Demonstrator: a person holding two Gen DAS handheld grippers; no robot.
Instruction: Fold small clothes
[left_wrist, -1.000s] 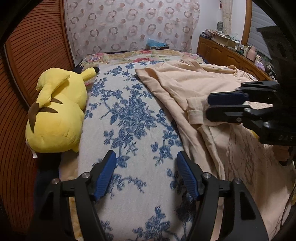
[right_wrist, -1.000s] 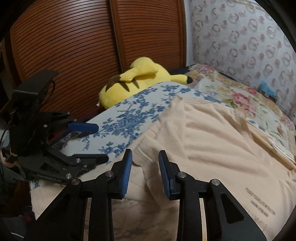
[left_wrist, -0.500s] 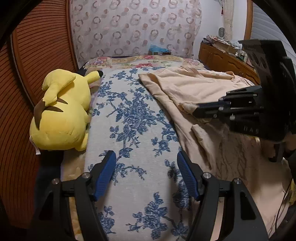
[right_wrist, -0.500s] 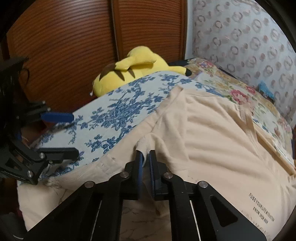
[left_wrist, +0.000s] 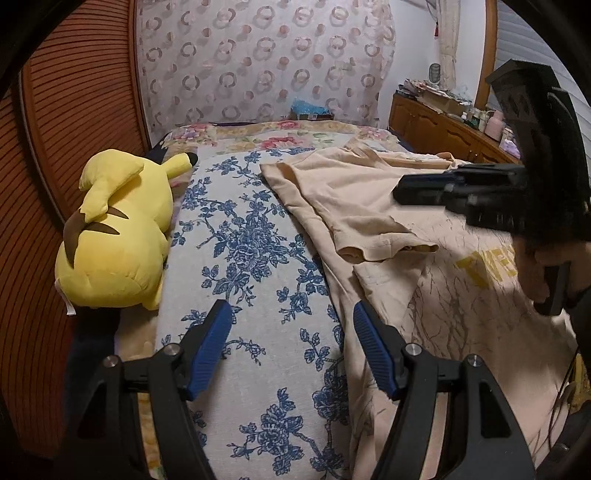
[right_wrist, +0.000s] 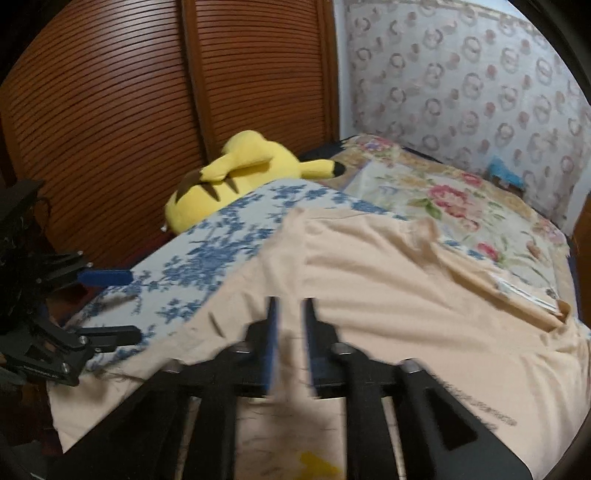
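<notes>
Though half hidden, yellow capitals "TY…" on beige shirt.

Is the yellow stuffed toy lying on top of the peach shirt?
No, the yellow stuffed toy lies beside the blue-flowered cloth, apart from the peach shirt.

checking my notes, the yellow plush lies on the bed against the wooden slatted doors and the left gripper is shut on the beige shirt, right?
Not quite: the left gripper is open over the blue floral cover, holding nothing, as the left wrist view shows. The rest holds.
</notes>
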